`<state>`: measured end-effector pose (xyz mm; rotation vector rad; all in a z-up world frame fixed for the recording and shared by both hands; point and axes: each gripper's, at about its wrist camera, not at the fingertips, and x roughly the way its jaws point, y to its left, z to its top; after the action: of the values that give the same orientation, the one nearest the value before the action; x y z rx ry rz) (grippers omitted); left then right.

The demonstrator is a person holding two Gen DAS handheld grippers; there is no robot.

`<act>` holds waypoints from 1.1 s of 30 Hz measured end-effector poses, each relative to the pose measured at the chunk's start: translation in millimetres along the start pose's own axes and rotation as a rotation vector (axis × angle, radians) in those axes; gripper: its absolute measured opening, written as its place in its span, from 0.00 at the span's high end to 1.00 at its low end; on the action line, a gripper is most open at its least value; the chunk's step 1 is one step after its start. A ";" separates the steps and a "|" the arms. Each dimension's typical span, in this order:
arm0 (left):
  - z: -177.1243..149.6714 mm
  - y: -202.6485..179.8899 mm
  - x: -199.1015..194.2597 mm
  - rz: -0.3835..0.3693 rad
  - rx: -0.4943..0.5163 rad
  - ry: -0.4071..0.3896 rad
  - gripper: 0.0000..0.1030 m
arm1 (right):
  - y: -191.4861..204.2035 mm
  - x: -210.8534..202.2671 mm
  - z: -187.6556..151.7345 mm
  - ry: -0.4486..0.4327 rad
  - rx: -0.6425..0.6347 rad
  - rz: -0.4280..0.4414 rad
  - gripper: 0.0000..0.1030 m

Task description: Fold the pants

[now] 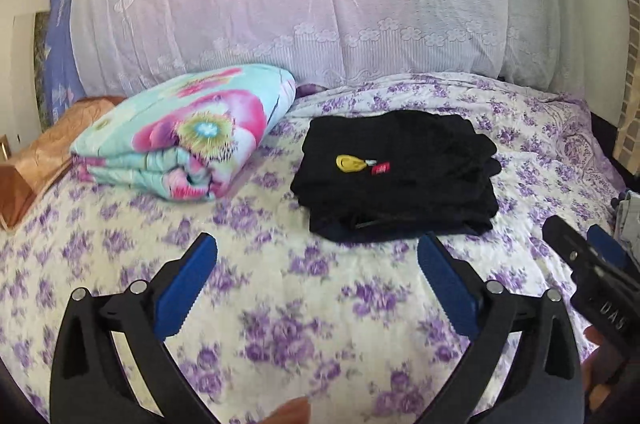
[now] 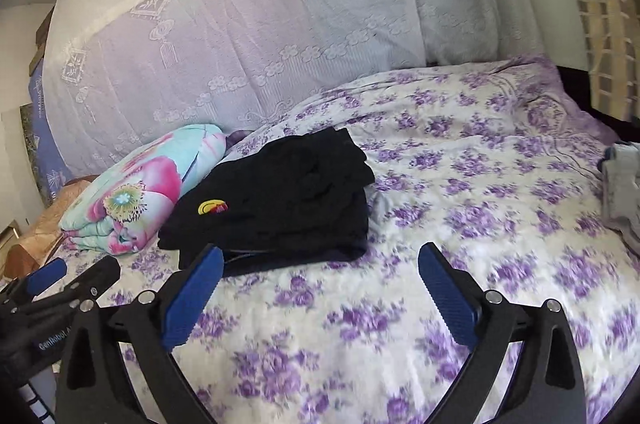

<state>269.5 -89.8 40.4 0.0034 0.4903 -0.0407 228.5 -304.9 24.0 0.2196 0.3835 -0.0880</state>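
On the bed (image 1: pixel 120 244), the floral quilt (image 1: pixel 188 131) lies toward the left edge. Just right of it, mid-bed, sit the folded black pants (image 1: pixel 396 171). Left tongs (image 1: pixel 316 264) and right tongs (image 2: pixel 320 272) both gape, empty. A careless brush of either could likely undo the stack.

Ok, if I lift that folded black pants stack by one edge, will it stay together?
Probably not: the black pants lie in loose soft layers, so they would likely sag and unfold. Likely light. The yellow tag on top may dangle.
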 end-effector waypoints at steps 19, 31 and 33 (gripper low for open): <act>-12.5 -2.6 4.3 -0.018 0.058 -0.002 0.05 | 4.1 -2.3 -10.3 -0.006 -0.035 0.039 0.04; -13.7 -2.1 5.0 -0.054 0.045 0.012 0.05 | 6.3 -1.5 -11.7 0.000 -0.048 0.035 0.04; -14.1 -3.2 4.3 -0.053 0.053 0.008 0.05 | 6.2 -1.5 -12.4 0.000 -0.050 0.035 0.04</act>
<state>266.6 -93.0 25.9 0.0426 0.4967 -0.1055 223.4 -296.0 14.6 0.1772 0.3817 -0.0444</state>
